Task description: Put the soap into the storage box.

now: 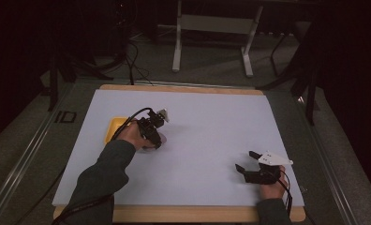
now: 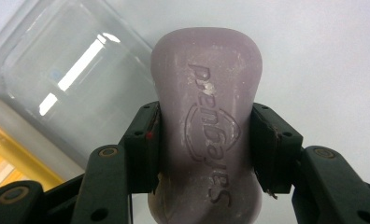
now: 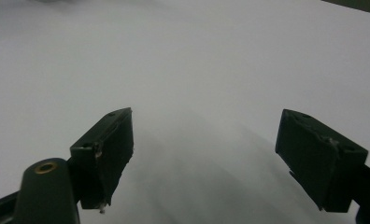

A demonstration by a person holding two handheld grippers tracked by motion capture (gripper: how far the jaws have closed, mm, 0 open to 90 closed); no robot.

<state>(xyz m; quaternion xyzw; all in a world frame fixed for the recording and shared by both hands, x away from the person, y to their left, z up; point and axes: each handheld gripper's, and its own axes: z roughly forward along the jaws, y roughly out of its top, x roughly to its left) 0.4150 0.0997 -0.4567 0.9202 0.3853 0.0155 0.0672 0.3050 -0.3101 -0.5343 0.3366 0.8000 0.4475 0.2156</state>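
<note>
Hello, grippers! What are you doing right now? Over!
Left gripper shut on purple soap bar, above clear lid. Right gripper open, resting on white mat. Nothing blocking.

High cam overhead; gripper cams close, share mat (image 1: 197, 140).

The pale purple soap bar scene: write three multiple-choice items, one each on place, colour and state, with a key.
1. Where is the pale purple embossed soap bar?
A. between the left gripper jaws
B. on the floor
C. in the right gripper

2. What colour is the tray beside the clear plastic container?
A. red
B. yellow
C. green

3. How do the right gripper's jaws stand?
A. shut on a lid
B. shut on the soap
C. open, nothing between them

Key: 1 A, both jaws press the bar's sides; 2 B, a yellow rim shows by the left hand; 3 C, the jaws stand apart over bare white table.
</note>
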